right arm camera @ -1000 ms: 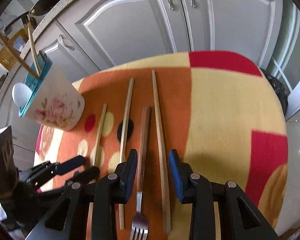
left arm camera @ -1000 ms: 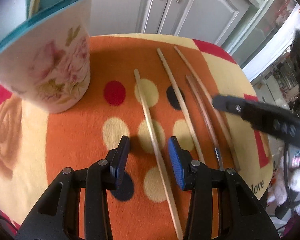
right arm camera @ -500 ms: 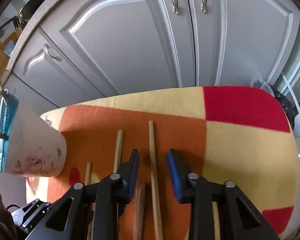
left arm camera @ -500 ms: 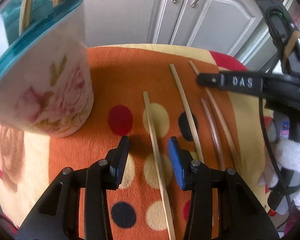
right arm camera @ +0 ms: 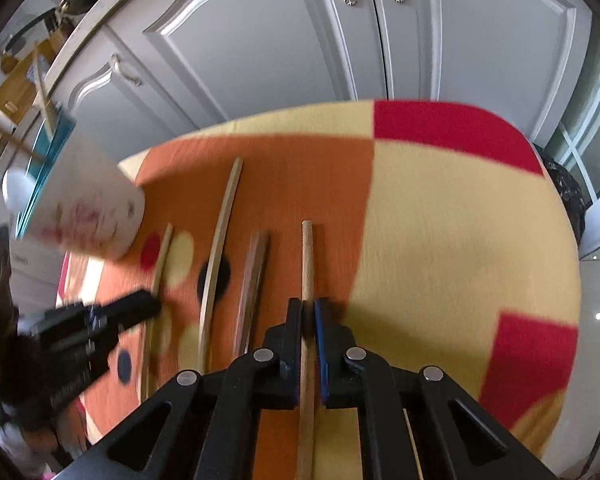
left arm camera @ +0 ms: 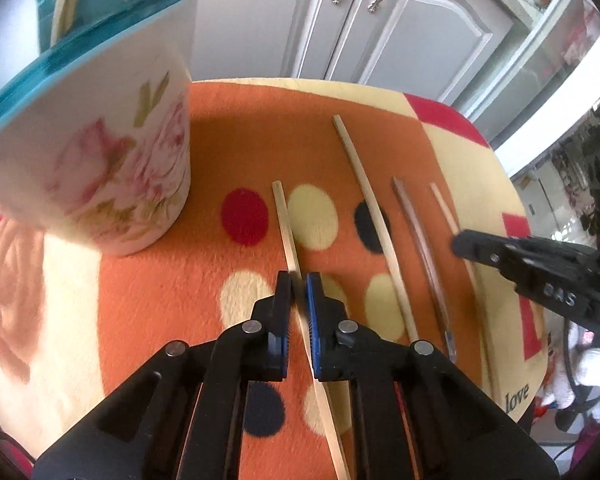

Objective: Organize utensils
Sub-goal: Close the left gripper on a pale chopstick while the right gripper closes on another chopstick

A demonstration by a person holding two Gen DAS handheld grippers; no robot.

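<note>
Several utensils lie side by side on a patterned cloth [left arm camera: 260, 144]. My left gripper [left arm camera: 298, 280] is shut on the leftmost pale chopstick [left arm camera: 286, 224], near its middle. My right gripper [right arm camera: 308, 306] is shut on the rightmost wooden stick [right arm camera: 307, 256]; it also shows in the left wrist view [left arm camera: 500, 258]. Between them lie a long pale chopstick [left arm camera: 364, 188] and a dark-handled fork [left arm camera: 416, 232]. A floral holder with a teal rim [left arm camera: 100, 136] stands at the left with utensils in it.
Grey cabinet doors [right arm camera: 300, 40] stand just behind the cloth-covered surface. The surface's rounded edge drops off at the right [right arm camera: 572, 240]. The left gripper shows in the right wrist view [right arm camera: 100, 320].
Both grippers have closed, each on a stick. The right gripper pulled back toward the near end of the rightmost stick.
</note>
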